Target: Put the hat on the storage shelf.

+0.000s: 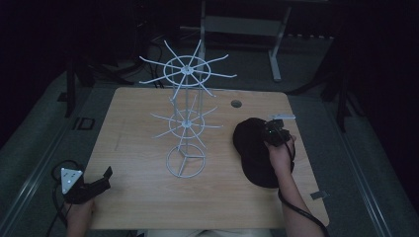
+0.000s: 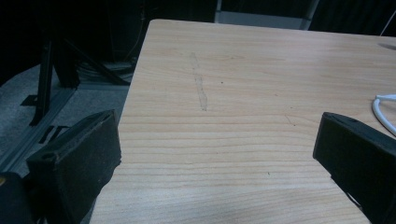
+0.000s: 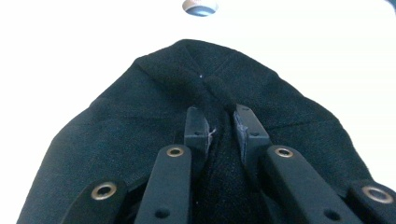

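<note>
Table (image 1: 148, 197), high view: pale wood, cable hole (image 1: 236, 103) near the far edge. White wire rack (image 1: 187, 118) stands upright at centre on a ring base, two tiers of radiating hooks, all bare; likely the place meant for hanging items. Black cap (image 1: 254, 148) lies flat on the right half, well apart from the rack. Right gripper (image 1: 274, 134) sits on top of the cap, hand (image 1: 280, 160) behind it, cable trailing toward the near edge. Left gripper (image 1: 101, 180) rests low at the near left corner, grey plate up, away from both cap and rack, apparently parked while the other works. Left gripper view: jaws spread wide, nothing between them, bare wood ahead with a faint scuff (image 2: 201, 91); a white wire curve (image 2: 383, 112), presumably the rack's base, at the right edge. Right gripper view: jaws nearly closed, pinching a fold of cap (image 3: 116, 140) fabric at the crown where the seams meet; cable hole (image 3: 200, 5) beyond. Grip at the crown seems chosen so the cap hangs evenly once lifted; judged stage: cap seized, not yet raised. Soft cloth may slip from so narrow a pinch.
</note>
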{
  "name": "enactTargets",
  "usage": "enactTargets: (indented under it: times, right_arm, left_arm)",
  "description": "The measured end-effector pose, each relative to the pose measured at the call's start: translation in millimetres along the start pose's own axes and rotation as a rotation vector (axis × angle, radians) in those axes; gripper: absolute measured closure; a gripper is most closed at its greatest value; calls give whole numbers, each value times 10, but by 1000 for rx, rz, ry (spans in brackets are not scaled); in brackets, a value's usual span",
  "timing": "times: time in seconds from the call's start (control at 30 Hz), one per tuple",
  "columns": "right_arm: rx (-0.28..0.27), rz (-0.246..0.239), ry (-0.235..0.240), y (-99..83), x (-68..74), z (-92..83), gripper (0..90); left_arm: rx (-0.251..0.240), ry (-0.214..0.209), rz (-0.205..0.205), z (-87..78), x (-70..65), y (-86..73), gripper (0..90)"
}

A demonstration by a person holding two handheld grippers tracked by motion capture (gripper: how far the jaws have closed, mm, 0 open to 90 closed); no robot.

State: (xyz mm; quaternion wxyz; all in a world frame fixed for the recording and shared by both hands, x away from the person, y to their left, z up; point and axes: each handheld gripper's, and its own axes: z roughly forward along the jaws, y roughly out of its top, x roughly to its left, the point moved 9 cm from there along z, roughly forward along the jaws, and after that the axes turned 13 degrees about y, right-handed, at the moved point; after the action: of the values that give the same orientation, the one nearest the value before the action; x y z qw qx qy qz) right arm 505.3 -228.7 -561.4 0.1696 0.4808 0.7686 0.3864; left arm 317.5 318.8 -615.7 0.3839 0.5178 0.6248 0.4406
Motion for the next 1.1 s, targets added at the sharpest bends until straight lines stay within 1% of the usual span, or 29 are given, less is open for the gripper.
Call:
enactTargets:
  times: [0.1,0.17,0.3,0.43,0.63,0.67,0.7,0.73,0.77,0.83,1.0,1.1]
  right_arm:
    - [-29,-16,-11,32,8,-64,794]
    - [-47,-19,-4,66,25,-120,804]
    - [-85,-40,-5,144,53,-263,812]
    - [-129,-53,3,199,89,-423,815]
    - [-203,-71,16,291,140,-718,827]
    - [-212,-80,20,308,146,-756,827]
    - [-212,-80,20,308,146,-756,827]
    - [-228,-82,17,334,152,-823,827]
    - [-258,-87,24,383,167,-950,827]
    - [-287,-85,30,429,179,-1072,828]
    - [-344,-118,43,552,240,-1387,827]
    - [-388,-131,49,638,285,-1594,827]
  left_arm:
    - [0,1,0,-1,2,-1,14]
    - [1,1,0,0,1,-1,14]
    - [0,0,0,-1,1,0,15]
    - [1,0,0,-1,1,-1,15]
    - [1,1,-1,-1,1,-1,15]
    - [2,1,0,0,1,-2,15]
    - [2,1,0,0,1,-2,15]
    - [2,2,-1,0,1,-2,15]
    - [1,3,0,-1,2,-1,15]
    - [1,3,-1,-1,2,-1,15]
    - [1,4,-2,-2,2,-1,15]
    - [1,5,-2,-1,1,-1,14]
